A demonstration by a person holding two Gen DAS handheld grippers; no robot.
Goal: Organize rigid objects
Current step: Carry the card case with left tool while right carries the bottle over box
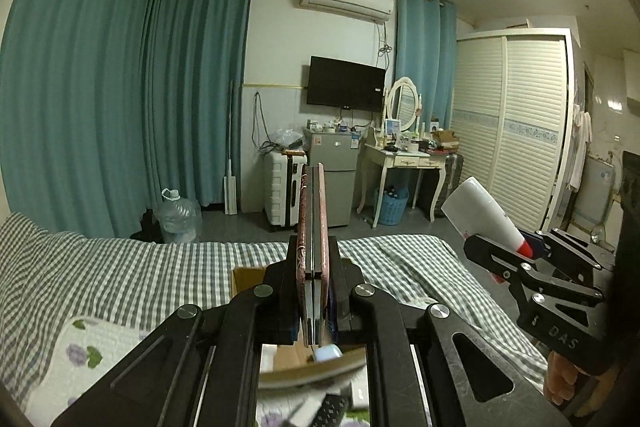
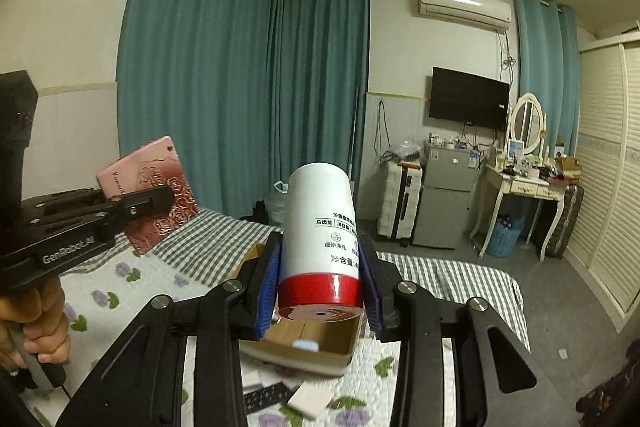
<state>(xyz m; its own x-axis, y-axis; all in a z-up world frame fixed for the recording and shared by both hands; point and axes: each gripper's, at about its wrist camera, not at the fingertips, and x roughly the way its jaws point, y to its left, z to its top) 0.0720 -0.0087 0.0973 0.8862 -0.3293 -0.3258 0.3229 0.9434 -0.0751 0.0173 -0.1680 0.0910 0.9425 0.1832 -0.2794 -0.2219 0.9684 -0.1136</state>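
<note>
My left gripper (image 1: 314, 287) is shut on a flat pink case with embossed roses (image 1: 313, 227), seen edge-on and held upright above the bed. The case also shows in the right wrist view (image 2: 148, 191) at the left. My right gripper (image 2: 320, 279) is shut on a white tube with a red cap (image 2: 320, 239), cap toward the camera. The tube shows in the left wrist view (image 1: 480, 215) at the right. An open cardboard box (image 2: 336, 347) lies on the bed under both grippers, with a small pale blue item inside.
The bed has a grey checked sheet (image 1: 120, 267) and a floral cloth (image 2: 120, 299). Small flat items (image 2: 308, 403) lie in front of the box. Beyond the bed stand a suitcase (image 1: 280, 187), a small fridge (image 1: 334, 171), a dressing table (image 1: 404, 163) and a wardrobe (image 1: 508, 123).
</note>
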